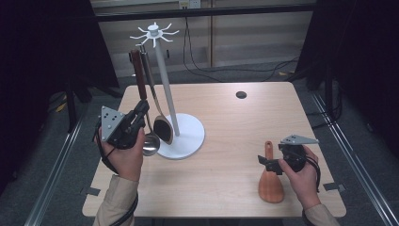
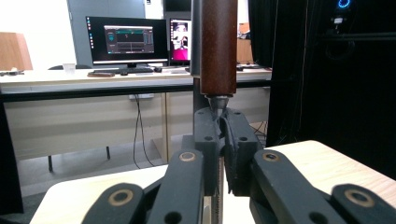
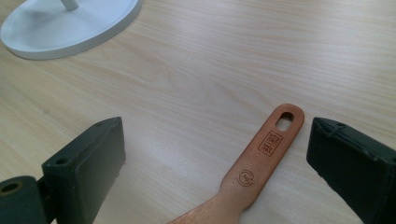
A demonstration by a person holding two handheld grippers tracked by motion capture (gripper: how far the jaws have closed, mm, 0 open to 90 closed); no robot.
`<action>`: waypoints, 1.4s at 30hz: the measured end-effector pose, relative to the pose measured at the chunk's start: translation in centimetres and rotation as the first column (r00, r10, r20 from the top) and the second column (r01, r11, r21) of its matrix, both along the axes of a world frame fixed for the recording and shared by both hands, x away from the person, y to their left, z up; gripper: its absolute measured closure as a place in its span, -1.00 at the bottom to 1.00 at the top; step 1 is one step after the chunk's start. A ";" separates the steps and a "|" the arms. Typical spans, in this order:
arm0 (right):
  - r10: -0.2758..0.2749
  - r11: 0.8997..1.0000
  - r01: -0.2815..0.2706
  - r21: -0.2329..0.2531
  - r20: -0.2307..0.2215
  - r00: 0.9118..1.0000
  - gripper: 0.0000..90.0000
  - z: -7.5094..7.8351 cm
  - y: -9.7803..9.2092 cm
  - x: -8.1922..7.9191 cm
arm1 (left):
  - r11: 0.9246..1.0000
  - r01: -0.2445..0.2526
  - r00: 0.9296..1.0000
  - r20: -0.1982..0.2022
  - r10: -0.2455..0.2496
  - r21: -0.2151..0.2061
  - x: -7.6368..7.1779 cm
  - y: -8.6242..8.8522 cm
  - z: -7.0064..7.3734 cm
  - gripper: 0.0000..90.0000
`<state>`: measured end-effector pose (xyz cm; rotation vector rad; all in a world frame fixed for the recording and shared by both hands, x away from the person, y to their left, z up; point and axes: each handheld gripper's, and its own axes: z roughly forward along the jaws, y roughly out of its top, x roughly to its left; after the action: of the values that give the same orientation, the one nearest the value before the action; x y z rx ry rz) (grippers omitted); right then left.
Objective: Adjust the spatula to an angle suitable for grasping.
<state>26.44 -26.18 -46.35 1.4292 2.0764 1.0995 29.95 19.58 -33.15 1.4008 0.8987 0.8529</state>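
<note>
While left tongs (image 2: 223, 140) clamp the ladle (image 2: 218, 46), right tongs (image 3: 215, 158) gape.

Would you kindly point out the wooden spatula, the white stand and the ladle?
wooden spatula (image 3: 264, 156), right gripper view, on its handle.
white stand (image 1: 188, 134), high view, on its round base.
ladle (image 1: 151, 143), high view, on its metal bowl.

The high view looks forward and down from above the near edge of the table (image 1: 221, 127), taking in its whole top and the floor beyond. The left gripper view sits low and close, facing level across the table toward a far desk with monitors (image 2: 127, 41). The right gripper view tilts down, very near the tabletop. It shares the white stand base (image 3: 70, 25) with the high view (image 1: 188, 136).
</note>
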 end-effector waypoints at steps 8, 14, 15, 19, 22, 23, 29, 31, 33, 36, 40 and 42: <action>-0.018 1.000 0.018 0.002 -0.001 1.000 -0.91 0.1 -0.5 -0.4 | 1.000 0.010 1.000 0.014 -0.010 0.005 0.0 -0.7 0.4 0.90; -0.013 1.000 0.013 0.001 0.001 1.000 -0.91 0.0 -0.4 -0.4 | 1.000 0.011 1.000 0.024 -0.011 -0.002 -0.2 -0.9 0.8 0.90; -0.012 1.000 0.012 0.000 0.002 1.000 -0.91 0.1 -0.4 -0.4 | 1.000 0.011 1.000 0.025 -0.011 0.002 -0.2 -1.0 0.8 0.90; -0.014 1.000 0.014 0.005 0.001 1.000 -0.91 0.1 -0.3 -0.3 | 1.000 0.011 1.000 0.020 -0.011 0.003 -0.3 -1.1 1.0 0.90; -0.011 1.000 0.011 0.004 0.002 1.000 -0.91 0.1 -0.3 -0.2 | 1.000 0.005 1.000 0.021 -0.005 0.000 -0.3 -1.3 1.0 0.90; -0.009 1.000 0.009 0.007 0.002 1.000 -0.91 0.1 -0.3 -0.2 | 1.000 0.006 1.000 0.022 -0.006 -0.002 -0.3 -1.3 1.0 0.90; -0.010 1.000 0.010 0.010 0.000 1.000 -0.91 0.1 -0.3 -0.1 | 1.000 0.006 1.000 0.026 -0.007 0.015 -0.3 -1.6 1.2 0.90; -0.010 1.000 0.010 0.009 0.001 1.000 -0.91 0.1 -0.3 -0.1 | 1.000 0.006 1.000 0.020 -0.006 0.012 -0.3 -1.7 1.3 0.90; -0.009 1.000 0.009 0.010 0.003 1.000 -0.91 0.1 -0.3 -0.1 | 1.000 0.006 1.000 0.024 -0.006 0.011 -0.3 -1.8 1.3 0.90; -0.010 1.000 0.010 0.009 0.003 1.000 -0.91 0.1 -0.3 -0.1 | 1.000 0.005 1.000 0.021 -0.005 0.008 -0.3 -2.0 1.3 0.90; -0.009 1.000 0.009 0.009 -0.001 1.000 -0.91 0.1 -0.2 -0.1 | 1.000 0.010 1.000 0.025 -0.010 0.003 -0.2 -2.3 1.4 0.90; -0.008 1.000 0.008 0.010 -0.002 1.000 -0.91 0.1 -0.2 -0.1 | 1.000 0.008 1.000 0.023 -0.008 0.002 -0.3 -2.5 1.4 0.90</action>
<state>26.32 -26.38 -46.23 1.4424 2.0678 1.1074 29.69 17.07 -31.75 1.3923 0.8745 0.8626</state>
